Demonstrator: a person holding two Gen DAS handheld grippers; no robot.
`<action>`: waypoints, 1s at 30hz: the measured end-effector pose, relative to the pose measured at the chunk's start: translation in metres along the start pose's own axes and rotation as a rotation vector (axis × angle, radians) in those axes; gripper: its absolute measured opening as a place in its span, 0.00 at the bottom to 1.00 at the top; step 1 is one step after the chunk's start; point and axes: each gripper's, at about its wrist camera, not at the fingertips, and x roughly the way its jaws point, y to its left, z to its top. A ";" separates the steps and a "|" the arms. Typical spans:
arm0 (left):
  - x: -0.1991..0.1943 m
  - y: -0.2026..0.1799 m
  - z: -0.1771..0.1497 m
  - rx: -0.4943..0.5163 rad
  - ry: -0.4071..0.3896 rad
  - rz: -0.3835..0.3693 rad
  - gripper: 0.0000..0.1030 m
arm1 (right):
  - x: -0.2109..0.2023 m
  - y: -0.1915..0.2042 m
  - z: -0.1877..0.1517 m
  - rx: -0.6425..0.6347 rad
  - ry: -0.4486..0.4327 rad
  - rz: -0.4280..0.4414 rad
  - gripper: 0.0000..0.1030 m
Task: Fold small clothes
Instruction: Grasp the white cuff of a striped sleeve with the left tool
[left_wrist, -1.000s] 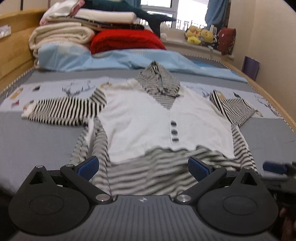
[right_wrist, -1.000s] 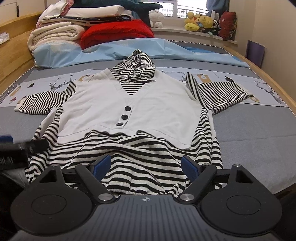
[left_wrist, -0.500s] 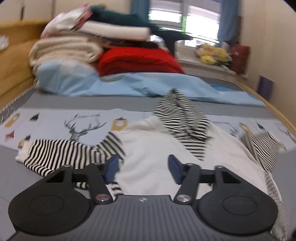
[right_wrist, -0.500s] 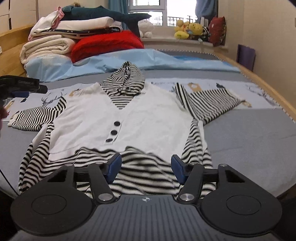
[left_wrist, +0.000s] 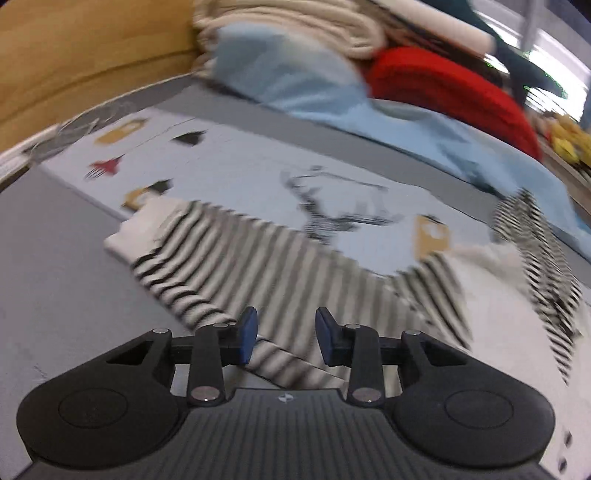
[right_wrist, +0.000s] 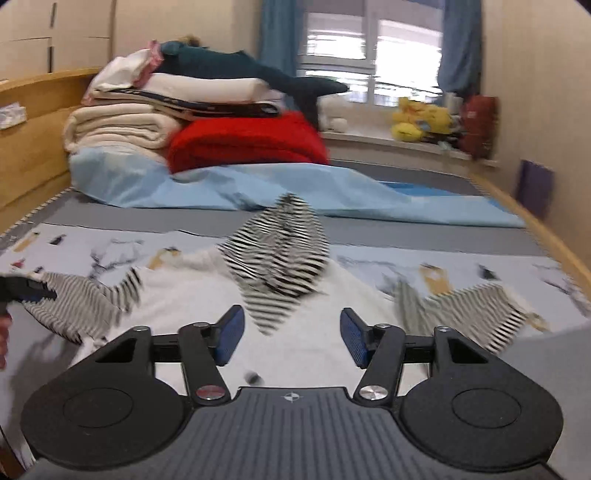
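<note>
Two views examined. Left wrist: left gripper (left_wrist: 284, 339) is closing, jaws not yet pressing, with the striped sleeve (left_wrist: 236, 258) of the hooded top between them; its white cuff (left_wrist: 136, 230) lies beyond. Judged step: taking that sleeve to fold it inward. Right wrist: right gripper (right_wrist: 290, 336) is closing, empty, above the top's white knit front (right_wrist: 343, 295), just short of the striped hood (right_wrist: 277, 258). The top lies flat on the bed (right_wrist: 424, 240).
</note>
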 end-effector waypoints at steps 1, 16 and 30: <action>0.003 0.009 0.001 -0.027 -0.001 0.011 0.37 | 0.013 0.004 0.008 -0.002 -0.002 0.020 0.45; 0.058 0.101 0.016 -0.343 0.060 0.143 0.52 | 0.126 0.023 0.001 0.060 0.166 0.201 0.35; -0.097 -0.167 0.010 0.202 -0.206 -0.422 0.01 | 0.144 -0.024 -0.007 0.105 0.263 0.078 0.35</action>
